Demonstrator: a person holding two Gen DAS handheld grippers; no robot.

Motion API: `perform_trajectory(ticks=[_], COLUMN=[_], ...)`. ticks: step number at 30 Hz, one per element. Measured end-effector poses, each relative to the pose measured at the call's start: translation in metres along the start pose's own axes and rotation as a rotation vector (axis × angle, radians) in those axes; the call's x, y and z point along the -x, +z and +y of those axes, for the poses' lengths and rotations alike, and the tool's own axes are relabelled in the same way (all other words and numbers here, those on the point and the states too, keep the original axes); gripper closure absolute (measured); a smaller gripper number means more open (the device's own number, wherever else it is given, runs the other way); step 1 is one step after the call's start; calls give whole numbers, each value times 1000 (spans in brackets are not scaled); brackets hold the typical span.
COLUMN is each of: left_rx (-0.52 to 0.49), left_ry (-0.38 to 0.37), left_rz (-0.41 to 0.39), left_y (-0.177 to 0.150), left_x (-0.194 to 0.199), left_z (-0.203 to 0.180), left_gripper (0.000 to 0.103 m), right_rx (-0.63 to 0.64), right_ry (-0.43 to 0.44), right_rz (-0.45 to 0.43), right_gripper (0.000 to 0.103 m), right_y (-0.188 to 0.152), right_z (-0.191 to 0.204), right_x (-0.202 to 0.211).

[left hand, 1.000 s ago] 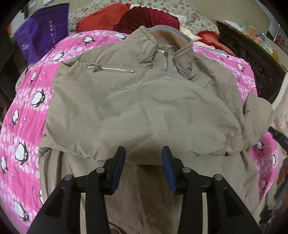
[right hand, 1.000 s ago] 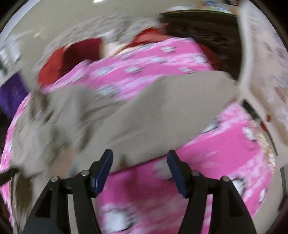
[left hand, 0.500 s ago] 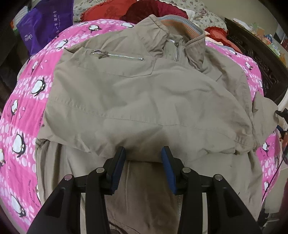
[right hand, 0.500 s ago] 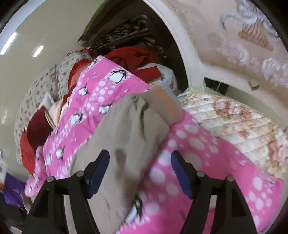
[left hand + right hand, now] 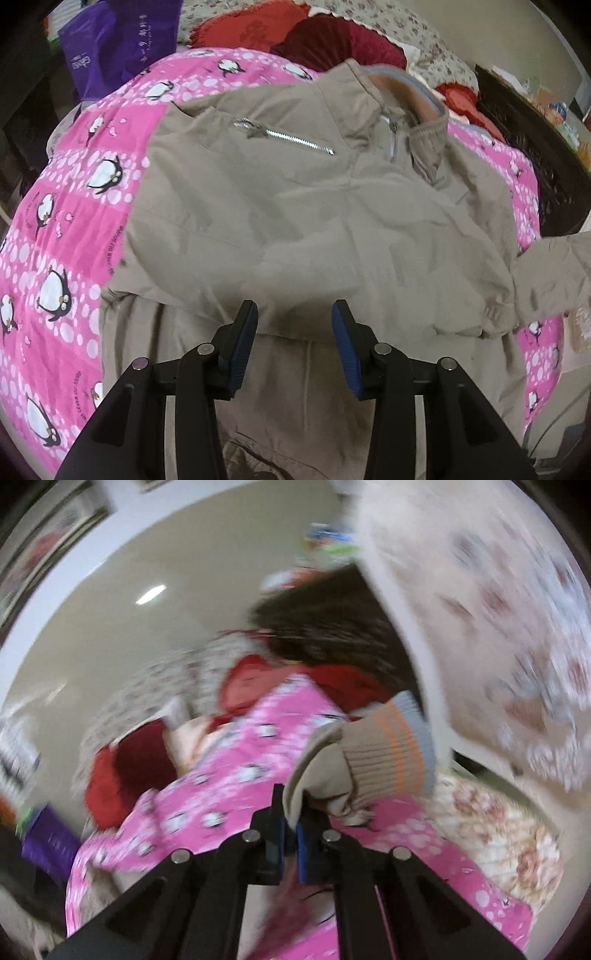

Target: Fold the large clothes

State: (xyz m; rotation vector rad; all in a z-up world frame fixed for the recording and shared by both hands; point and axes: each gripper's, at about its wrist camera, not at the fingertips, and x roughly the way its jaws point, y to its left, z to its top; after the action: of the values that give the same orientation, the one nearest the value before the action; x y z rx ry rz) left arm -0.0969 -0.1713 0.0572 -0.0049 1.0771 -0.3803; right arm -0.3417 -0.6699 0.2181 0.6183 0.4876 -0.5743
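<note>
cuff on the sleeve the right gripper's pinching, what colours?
Ribbed cuff: beige with orange stripes and a grey-blue edge. Clearest in the right wrist view.

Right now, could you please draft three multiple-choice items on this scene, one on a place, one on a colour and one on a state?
1. Where does the jacket lie?
A. on a pink penguin blanket
B. on a wooden floor
C. on a hanger

2. What colour is the bag at the far left of the bed?
A. yellow
B. purple
C. white

3. How does the right gripper stand?
A. wide open above the bed
B. shut on a red cushion
C. shut on the sleeve

Answers:
1 A, the khaki cloth is spread over the blanket in the left wrist view.
2 B, it is plainly purple with pale lettering.
3 C, the sleeve, with its striped cuff, is pinched between the closed jaws, while the left gripper is open.
</note>
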Motion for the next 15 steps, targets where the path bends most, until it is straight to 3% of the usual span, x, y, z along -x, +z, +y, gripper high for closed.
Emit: perform_trajectory(ticks=[6,10,13,14,15], left_rx=[68,114,146,157,164], left_ry=[-15,-13,-13,-15,-17], left_rz=[-62,-74,-71,-64,-57], left_y=[8,10,9,9,9], left_x=[24,31,31,30,29], left_z=[27,45,56,58,60], left_gripper=[73,73,73,73,73], right_rx=[269,443,551,573,596], right_ry=[215,409,470,477,488], right_rz=[110,229,304,330,373], right_gripper=[98,98,98,94,75], right_y=[-29,-96,-171,-194,-219], right_z=[139,250,311,322,333], right_x=[16,4,-19,-26,-39])
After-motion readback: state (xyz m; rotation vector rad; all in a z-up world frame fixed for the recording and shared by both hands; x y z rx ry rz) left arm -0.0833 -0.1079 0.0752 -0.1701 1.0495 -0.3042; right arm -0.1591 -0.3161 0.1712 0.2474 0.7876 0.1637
